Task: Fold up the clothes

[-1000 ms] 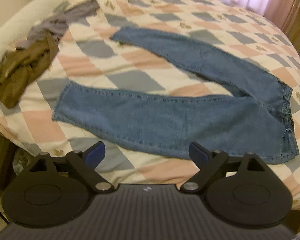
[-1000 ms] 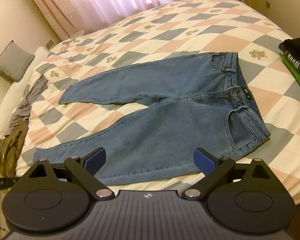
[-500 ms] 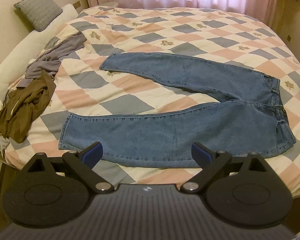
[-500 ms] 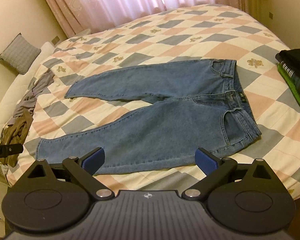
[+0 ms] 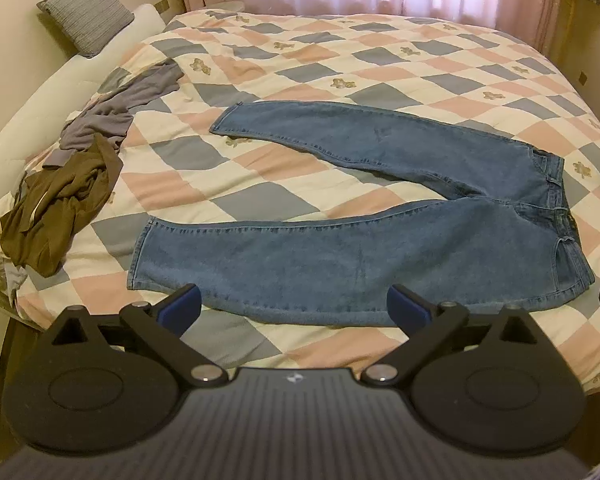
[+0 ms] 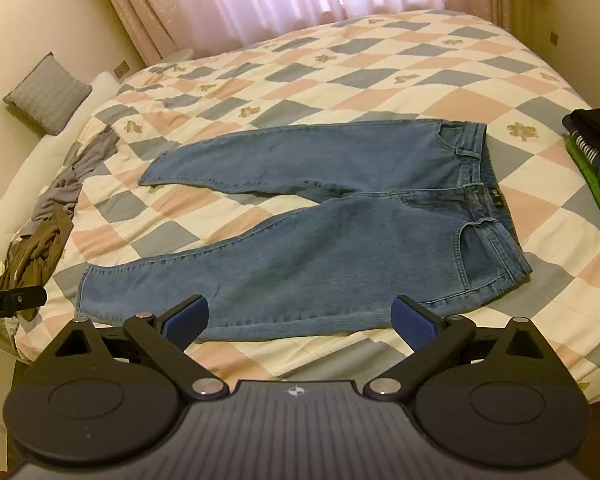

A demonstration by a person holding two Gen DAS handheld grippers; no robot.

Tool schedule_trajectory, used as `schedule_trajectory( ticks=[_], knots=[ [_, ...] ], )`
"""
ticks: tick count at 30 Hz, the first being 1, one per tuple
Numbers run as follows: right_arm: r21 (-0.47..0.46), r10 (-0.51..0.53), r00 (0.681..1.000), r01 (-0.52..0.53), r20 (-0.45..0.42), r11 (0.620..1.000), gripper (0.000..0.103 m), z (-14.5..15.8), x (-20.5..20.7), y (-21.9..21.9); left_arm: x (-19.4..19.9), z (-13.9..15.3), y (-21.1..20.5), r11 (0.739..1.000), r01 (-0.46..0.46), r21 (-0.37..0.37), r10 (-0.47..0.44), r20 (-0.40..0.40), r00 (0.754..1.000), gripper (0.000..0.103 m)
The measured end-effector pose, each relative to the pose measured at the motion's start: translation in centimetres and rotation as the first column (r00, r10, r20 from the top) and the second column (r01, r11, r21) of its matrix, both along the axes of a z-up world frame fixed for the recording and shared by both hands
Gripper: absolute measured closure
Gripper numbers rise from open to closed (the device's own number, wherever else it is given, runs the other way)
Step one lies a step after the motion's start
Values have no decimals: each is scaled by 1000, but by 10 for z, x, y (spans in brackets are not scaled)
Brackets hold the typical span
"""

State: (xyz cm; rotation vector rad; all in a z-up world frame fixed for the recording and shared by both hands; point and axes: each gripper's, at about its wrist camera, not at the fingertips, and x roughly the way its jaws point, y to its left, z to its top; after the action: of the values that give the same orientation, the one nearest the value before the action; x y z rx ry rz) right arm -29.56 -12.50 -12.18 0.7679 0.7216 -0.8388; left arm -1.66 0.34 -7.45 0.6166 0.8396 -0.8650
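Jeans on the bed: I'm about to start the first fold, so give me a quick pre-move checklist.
1. Jeans spread flat, legs apart: ok.
2. Left hand-held gripper open, holding nothing: ok; its jaws have just been opening.
3. Right hand-held gripper open, holding nothing: ok.
4. Nothing lying on the jeans: ok.
5. Brown garment clear of the jeans: ok.
6. Folded stack clear of the waistband: ok.

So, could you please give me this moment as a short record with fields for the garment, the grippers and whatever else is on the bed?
garment: blue jeans, spread flat on the checked quilt, legs apart in a V
left gripper: open, jaws just been opening, nothing between them
right gripper: open, empty
unfolded pile: brown garment and grey garment at the bed's edge
folded stack: beside the waistband
step: no fold made yet
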Motion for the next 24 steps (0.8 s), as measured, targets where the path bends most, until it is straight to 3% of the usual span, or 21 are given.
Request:
schedule_trajectory(
  ticks=[24],
  knots=[
    [42, -43, 999, 43, -20, 998, 2, -15, -16, -9, -23, -17, -3, 998, 61, 2, -61, -51, 997, 1]
  ],
)
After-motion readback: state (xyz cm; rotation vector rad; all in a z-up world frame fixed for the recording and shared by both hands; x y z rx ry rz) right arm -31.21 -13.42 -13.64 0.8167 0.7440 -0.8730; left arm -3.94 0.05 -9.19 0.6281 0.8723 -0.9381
